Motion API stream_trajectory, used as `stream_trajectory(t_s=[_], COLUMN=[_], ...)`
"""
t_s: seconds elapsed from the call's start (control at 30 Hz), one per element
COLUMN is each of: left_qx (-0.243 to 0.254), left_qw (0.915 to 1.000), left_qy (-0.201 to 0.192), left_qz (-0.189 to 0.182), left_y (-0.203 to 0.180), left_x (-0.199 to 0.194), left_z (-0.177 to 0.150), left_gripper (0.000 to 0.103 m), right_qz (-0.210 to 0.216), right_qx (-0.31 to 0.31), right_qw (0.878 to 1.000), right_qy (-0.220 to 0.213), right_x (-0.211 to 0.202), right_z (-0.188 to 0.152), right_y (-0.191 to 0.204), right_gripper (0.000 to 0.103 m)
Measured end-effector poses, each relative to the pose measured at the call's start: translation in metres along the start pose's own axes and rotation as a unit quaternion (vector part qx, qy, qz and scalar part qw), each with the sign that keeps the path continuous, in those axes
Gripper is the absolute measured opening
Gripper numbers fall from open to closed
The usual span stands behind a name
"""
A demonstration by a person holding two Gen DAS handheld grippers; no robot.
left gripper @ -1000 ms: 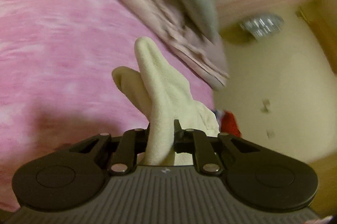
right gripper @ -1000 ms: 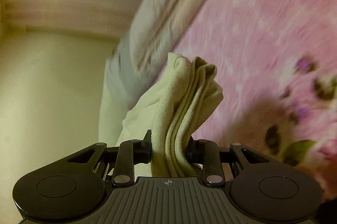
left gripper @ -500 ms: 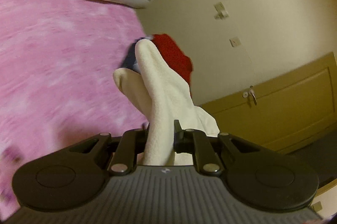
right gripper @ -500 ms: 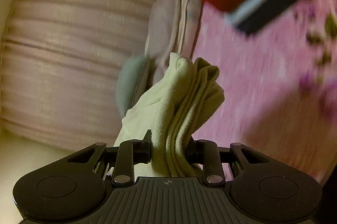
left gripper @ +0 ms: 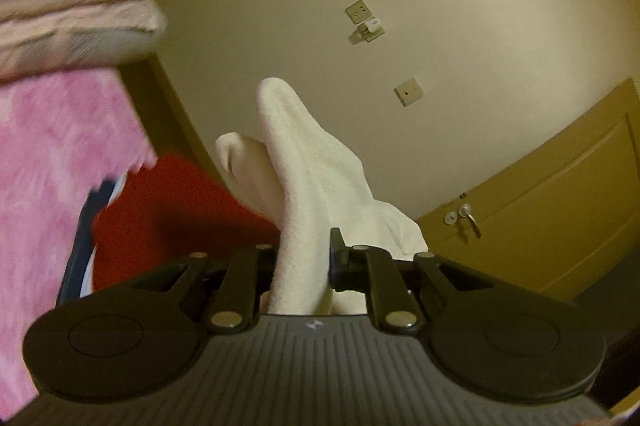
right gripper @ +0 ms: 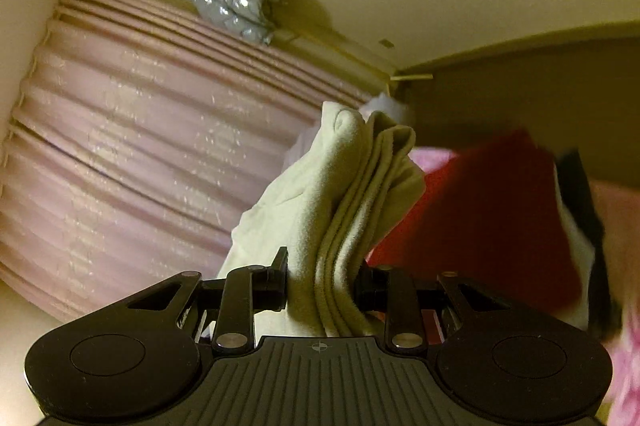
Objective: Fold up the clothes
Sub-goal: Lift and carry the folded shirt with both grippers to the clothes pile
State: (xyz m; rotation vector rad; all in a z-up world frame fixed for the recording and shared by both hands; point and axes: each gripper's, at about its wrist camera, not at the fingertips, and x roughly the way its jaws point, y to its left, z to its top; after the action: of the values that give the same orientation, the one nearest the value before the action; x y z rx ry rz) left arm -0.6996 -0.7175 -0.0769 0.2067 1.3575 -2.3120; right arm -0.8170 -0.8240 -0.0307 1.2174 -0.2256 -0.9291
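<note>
Both tongs (left gripper: pixel 303 262) (right gripper: pixel 322 284) are black, with ribbed grey bases and silver rivets.

Fleecy matt cream cloth (left gripper: pixel 308 181); fuzzy pink blanket (left gripper: pixel 52 161); crinkled shiny foil (right gripper: pixel 232 1) (silver); sheeny ribbed curtain (right gripper: pixel 132 129); smooth wooden door (left gripper: pixel 560 209).

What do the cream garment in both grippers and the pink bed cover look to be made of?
Cream garment: soft fleece or terry-like knit, matte, with a fine nubby nap; which one is unclear. Pink bed cover: plush, fuzzy pile by its mottled look, though blur hides detail.
</note>
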Motion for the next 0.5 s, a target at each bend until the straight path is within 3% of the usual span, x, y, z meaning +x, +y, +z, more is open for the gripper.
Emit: stream_trajectory(t_s=[0.27,0.5], left_qx=[-0.002,-0.009], left_qw=[0.9992,0.9983], left_qy=[0.029,0.047], left_qz=[0.027,0.032], left_y=[0.042,0.084], left_x=[0.063,0.091], left_z=[0.006,0.005], left_gripper=[0.012,0.012], right_qz=[-0.017,-0.029], right_qx=[0.019,0.036], right_qw=[1.000,0.999], right_qy=[0.016,0.023], right_x=[0.049,0.068], right_z=[0.022,0.028], right_y=[-0.059,-0.107], right_gripper=[0.028,0.028])
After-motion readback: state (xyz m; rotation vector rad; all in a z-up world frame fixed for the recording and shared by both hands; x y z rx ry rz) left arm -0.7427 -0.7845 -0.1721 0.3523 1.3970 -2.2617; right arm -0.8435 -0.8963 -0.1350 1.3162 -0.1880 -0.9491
